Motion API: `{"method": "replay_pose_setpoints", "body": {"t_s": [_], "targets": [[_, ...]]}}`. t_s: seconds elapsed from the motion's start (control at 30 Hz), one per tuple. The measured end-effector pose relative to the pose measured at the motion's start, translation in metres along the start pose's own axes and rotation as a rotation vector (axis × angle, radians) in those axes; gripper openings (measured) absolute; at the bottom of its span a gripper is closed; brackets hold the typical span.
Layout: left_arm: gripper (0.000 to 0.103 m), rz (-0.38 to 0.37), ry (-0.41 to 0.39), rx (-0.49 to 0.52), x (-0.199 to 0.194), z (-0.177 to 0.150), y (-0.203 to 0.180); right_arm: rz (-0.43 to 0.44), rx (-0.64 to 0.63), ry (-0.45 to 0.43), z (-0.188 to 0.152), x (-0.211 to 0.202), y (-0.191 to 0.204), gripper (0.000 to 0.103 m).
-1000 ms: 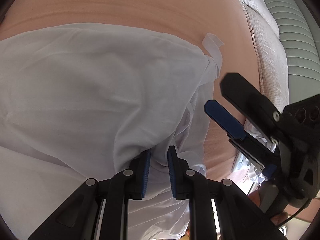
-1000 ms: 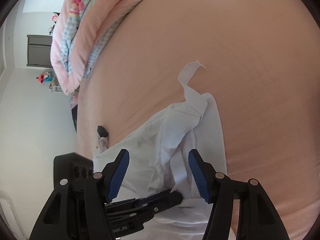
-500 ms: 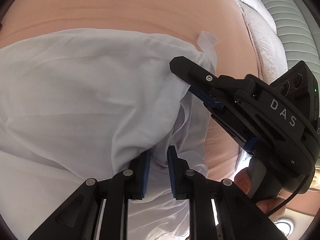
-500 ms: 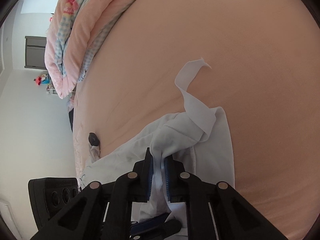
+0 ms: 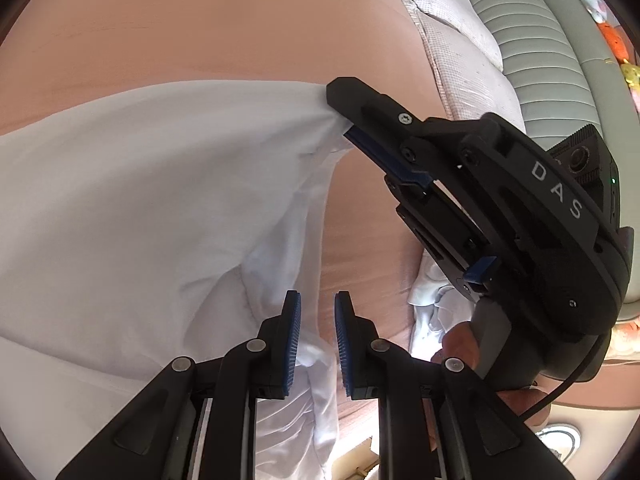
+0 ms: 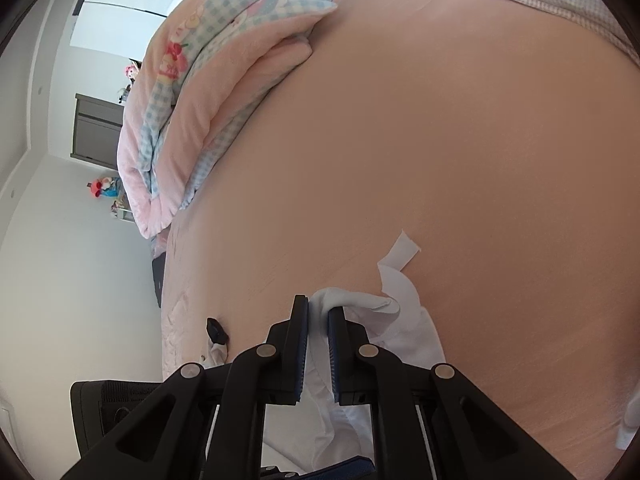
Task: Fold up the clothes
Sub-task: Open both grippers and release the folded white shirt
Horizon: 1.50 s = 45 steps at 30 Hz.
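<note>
Right claw [image 6: 318, 312] has closed on and lifted the white garment's [image 5: 152, 184] far corner.
Left claw [image 5: 317, 312] pinches its near edge; fold underway, both corners need carrying across the bed [image 6: 480, 140].

The left gripper [image 5: 316, 320] points toward twelve o'clock, jaws nearly closed on white cloth. The right gripper [image 6: 318, 332] pinches a fold; a hand [image 5: 460, 340] grips its handle at four o'clock.
</note>
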<state>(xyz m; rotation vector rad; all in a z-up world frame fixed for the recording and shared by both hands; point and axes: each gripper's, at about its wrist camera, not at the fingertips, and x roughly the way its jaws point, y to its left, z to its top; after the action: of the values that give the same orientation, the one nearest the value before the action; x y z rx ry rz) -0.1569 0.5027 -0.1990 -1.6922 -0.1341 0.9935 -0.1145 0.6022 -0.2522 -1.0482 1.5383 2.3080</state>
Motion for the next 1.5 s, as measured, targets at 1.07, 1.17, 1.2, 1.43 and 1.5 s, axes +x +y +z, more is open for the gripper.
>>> {"method": "replay_pose_setpoints", "body": {"t_s": [1.07, 1.17, 1.2, 1.43, 1.5], "targets": [[0.034, 0.158, 0.018, 0.031, -0.023, 0.028, 0.051, -0.290, -0.067, 0.020, -0.089, -0.128, -0.033, 0.048], [0.034, 0.162, 0.005, 0.056, -0.021, 0.028, 0.048, -0.311, -0.062, 0.034, -0.099, -0.131, -0.037, 0.048], [0.034, 0.161, 0.000, 0.064, -0.022, 0.027, 0.046, -0.318, -0.062, 0.039, -0.102, -0.132, -0.038, 0.048], [0.035, 0.189, -0.015, 0.063, -0.026, -0.059, 0.026, -0.310, -0.054, 0.067, -0.123, -0.142, -0.032, 0.048], [0.039, 0.211, -0.007, 0.069, 0.001, -0.044, -0.002, -0.309, -0.067, 0.072, -0.129, -0.146, -0.025, 0.050]]}}
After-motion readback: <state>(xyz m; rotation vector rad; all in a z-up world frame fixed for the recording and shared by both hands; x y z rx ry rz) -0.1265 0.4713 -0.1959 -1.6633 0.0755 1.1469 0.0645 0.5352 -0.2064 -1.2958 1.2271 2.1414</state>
